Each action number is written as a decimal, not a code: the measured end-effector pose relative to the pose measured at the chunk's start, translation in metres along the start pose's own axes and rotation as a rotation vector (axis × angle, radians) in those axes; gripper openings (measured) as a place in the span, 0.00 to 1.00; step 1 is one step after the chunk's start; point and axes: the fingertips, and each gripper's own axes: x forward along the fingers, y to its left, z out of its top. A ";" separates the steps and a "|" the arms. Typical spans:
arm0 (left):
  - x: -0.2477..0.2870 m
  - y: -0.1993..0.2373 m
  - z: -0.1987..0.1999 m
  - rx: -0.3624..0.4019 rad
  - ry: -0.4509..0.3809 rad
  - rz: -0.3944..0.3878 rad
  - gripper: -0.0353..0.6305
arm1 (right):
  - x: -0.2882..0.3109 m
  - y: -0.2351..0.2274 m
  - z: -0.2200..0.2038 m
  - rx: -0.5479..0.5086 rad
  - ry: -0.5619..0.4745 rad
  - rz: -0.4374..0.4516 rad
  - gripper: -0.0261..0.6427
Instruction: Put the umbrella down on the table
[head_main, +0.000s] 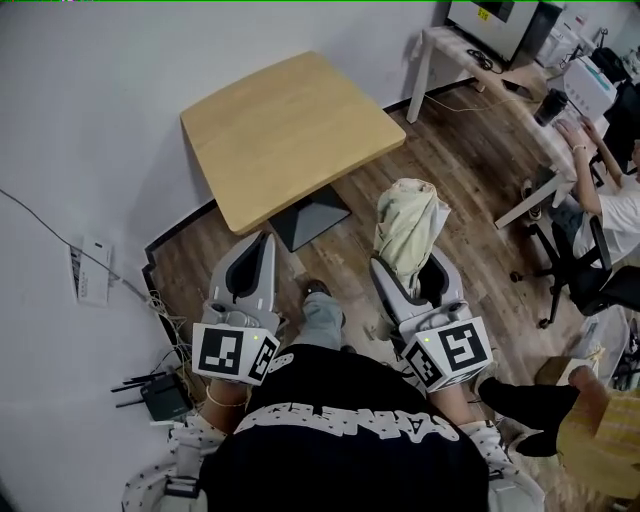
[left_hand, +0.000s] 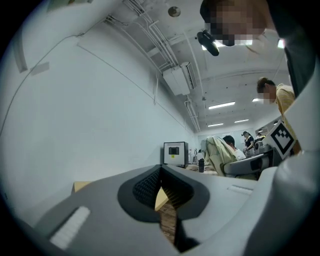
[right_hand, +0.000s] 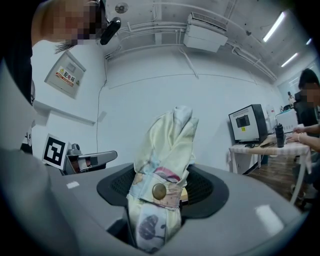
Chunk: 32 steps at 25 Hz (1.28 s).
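**Head view: umbrella upright in right gripper, short of the bench**

- The folded cream fabric umbrella with faint floral print is in the right gripper. It hangs over the brown wood-plank floor, near the light wooden square bench but not over it.
- In the right gripper view the right gripper stands wide. Its ribbed pads press the umbrella at the strap with the brass snap button.
- My reading is that a hold at the strap keeps the loose folds bundled and puts the grip near the middle, so neither end drags.
- The left gripper carries nothing. In the left gripper view the left gripper has its tips drawn together. Only a corner of the bench and the floor show through the slit behind them. I judge it is parked to one side to leave the bench free.
- The umbrella's long axis runs close to vertical, crosswise to the level jaws. The top leans slightly right in the right gripper view.
- The gathered cloth end points up. The lower end is hidden under the jaws, so I cannot tell where the handle is.
- To rest on the bench, that axis will likely need tipping to level.
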 end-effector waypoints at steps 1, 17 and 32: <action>0.007 0.000 0.001 0.002 -0.006 -0.004 0.06 | 0.004 -0.004 0.002 -0.001 0.001 -0.001 0.48; 0.095 0.031 -0.022 -0.010 0.021 -0.016 0.06 | 0.084 -0.054 0.004 0.021 0.022 0.000 0.48; 0.121 0.065 -0.034 -0.003 0.056 0.053 0.06 | 0.140 -0.067 0.006 0.021 0.071 0.054 0.48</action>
